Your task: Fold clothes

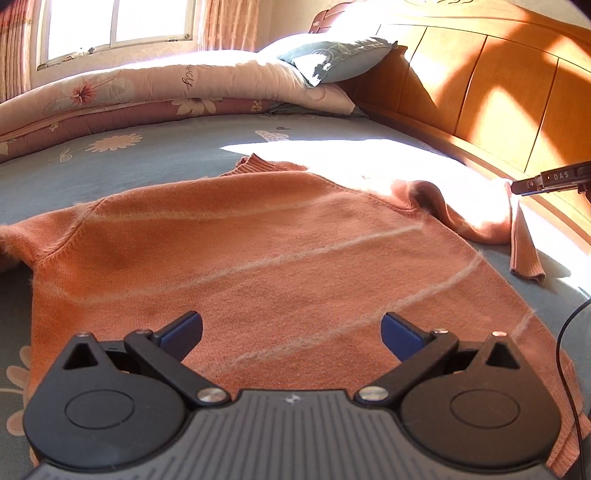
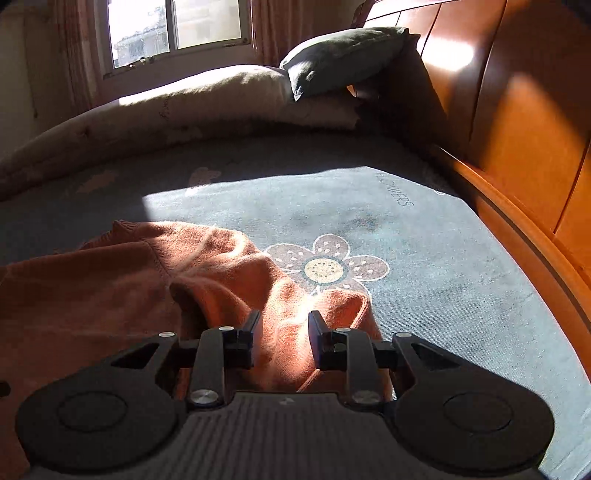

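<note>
An orange sweater [image 1: 258, 251] with pale stripes lies flat on the blue flowered bedsheet [image 1: 155, 151]. My left gripper [image 1: 291, 332] is open and empty, hovering over the sweater's lower body. In the left wrist view my right gripper [image 1: 515, 186] holds the right sleeve [image 1: 476, 214] lifted, its cuff [image 1: 526, 254] hanging down. In the right wrist view my right gripper [image 2: 284, 325] has the sleeve fabric [image 2: 288, 332] between its narrowly spaced fingers.
A wooden headboard [image 1: 498, 96] runs along the right. A folded floral quilt [image 1: 147, 92] and a blue pillow [image 1: 332, 59] lie at the far side under a window [image 1: 118, 26]. A black cable [image 1: 565, 350] hangs at the right.
</note>
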